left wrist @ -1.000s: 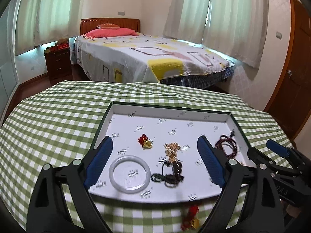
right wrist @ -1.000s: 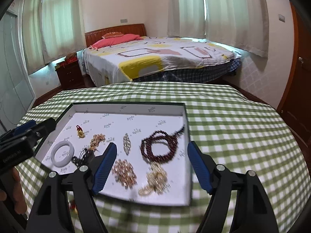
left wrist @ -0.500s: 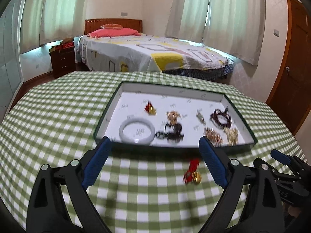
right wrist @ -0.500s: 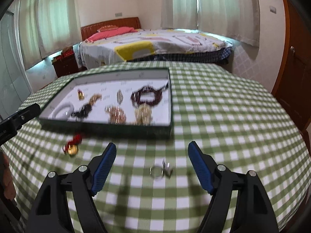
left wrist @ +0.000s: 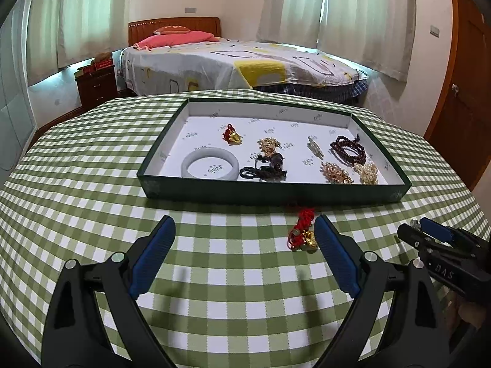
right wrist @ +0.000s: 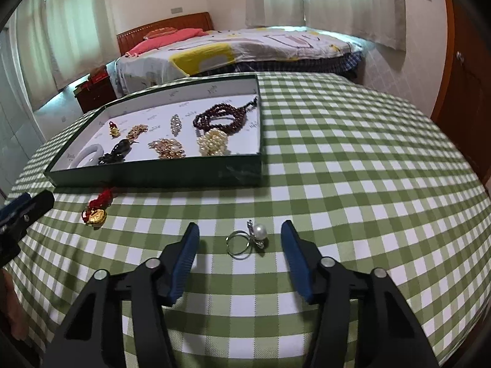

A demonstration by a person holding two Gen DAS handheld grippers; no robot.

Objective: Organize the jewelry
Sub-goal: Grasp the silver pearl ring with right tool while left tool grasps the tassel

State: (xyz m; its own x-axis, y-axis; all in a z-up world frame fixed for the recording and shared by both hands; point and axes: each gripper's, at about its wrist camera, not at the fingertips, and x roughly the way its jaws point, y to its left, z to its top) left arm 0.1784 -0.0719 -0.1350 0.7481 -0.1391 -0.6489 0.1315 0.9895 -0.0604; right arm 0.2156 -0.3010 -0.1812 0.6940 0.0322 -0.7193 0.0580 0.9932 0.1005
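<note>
We see a bed (left wrist: 239, 64) with a pink pillow (left wrist: 172, 36) beyond the checked tablecloth (left wrist: 92, 165), a nightstand (left wrist: 96, 84) beside it, curtains (left wrist: 362, 15) drawn, a door (left wrist: 460, 86) at right.

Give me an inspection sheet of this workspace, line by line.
Surface: green-and-white checked tablecloth.
Job's things: dark green shallow tray holding jewelry; red-corded gold charm and silver pearl ring lie on the cloth outside it.
Clutter: nothing seen.
Grippers: left gripper open, charm beside one pad; right gripper open, jaws have just been closing, ring between them, untouched.
Cables: nothing seen.
Surroundings: bed, curtains, wooden door.
</note>
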